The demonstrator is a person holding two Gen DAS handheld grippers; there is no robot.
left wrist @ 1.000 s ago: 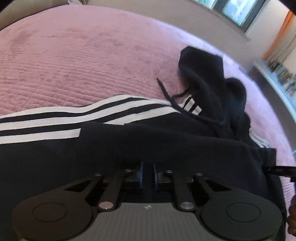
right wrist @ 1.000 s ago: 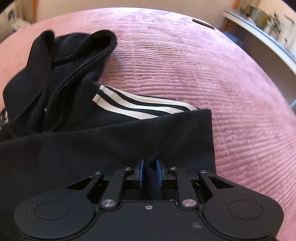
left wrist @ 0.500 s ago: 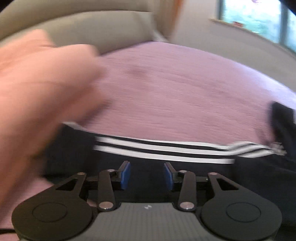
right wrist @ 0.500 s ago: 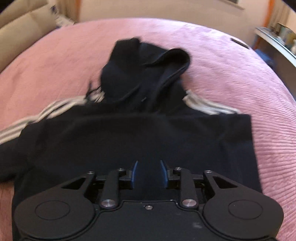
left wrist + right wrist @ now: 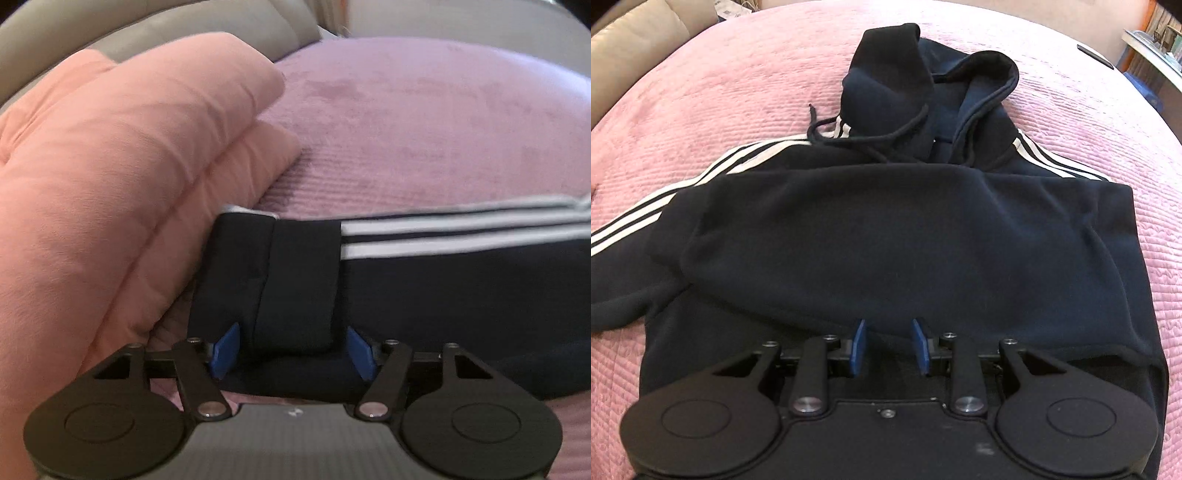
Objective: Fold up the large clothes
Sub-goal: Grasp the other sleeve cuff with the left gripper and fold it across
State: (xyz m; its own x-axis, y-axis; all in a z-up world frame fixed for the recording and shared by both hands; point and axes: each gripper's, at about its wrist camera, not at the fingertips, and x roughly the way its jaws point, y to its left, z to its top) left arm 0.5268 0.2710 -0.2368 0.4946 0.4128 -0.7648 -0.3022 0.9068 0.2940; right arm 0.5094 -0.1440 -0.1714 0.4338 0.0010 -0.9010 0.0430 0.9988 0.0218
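A dark navy hoodie with white sleeve stripes lies on a pink bedspread, its lower part folded up over the body and its hood at the far end. My right gripper is open over the near fold, holding nothing. In the left wrist view the striped sleeve stretches to the right and its cuff lies between the wide-open blue pads of my left gripper, which is not closed on it.
A folded pink duvet is piled on the left, touching the sleeve end. A grey headboard stands behind it. A shelf stands past the bed's far right edge, and a small dark object lies on the bedspread near it.
Both grippers let go of the hoodie's fold and opened. The left one swung left along the sleeve to its cuff. The right one pulled back, so the whole hoodie shows.
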